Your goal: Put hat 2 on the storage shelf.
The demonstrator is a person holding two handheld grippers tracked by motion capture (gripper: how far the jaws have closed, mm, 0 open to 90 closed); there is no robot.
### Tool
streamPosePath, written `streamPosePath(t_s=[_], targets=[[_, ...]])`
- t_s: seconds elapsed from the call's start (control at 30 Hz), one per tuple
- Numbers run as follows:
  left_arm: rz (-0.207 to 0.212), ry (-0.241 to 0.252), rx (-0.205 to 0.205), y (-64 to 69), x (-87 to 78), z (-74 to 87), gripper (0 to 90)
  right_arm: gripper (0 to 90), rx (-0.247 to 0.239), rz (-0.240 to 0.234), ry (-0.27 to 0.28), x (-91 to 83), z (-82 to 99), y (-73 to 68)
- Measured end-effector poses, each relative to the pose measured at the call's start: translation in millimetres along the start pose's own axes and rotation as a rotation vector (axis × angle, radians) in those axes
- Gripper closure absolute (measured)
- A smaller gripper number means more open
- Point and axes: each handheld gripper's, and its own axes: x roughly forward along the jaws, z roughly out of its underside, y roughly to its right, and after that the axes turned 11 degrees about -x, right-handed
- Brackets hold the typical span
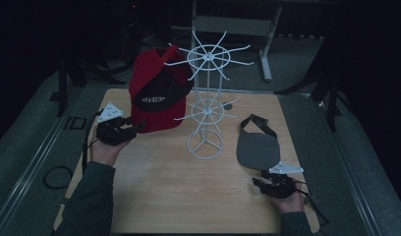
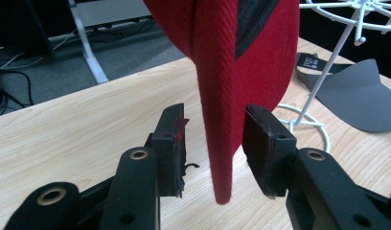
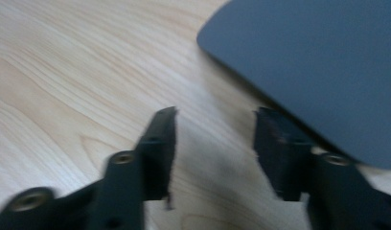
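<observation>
We see a red cap point(image 1: 157, 93) with a black panel bearing white lettering, hanging from an arm of the white wire rack point(image 1: 207, 101); its brim points down toward the wooden table point(image 1: 159, 187), edge-on in the left gripper view. We also see a dark grey visor point(image 1: 258, 147) lying flat on the table right of the rack's base, its black strap curled behind it.

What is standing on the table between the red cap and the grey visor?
In the high view, the white wire rack stands between the red cap and the grey visor; its ring base rests on the wooden table.
</observation>
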Motion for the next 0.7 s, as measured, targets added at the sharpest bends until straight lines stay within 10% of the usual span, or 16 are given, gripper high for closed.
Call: streamPosePath(t_s=[0.2,0.7], targets=[[-0.008,0.016,-0.008,-1.0,-5.2,1.8,57.3,89.1,-0.032,0.0,0.037,-11.6,-15.6,4.7],[-0.03,0.042,-0.015,-3.5,-13.2,3.0,54.7,90.0,-0.018,0.053,0.048,1.0,-52.3,36.4]])
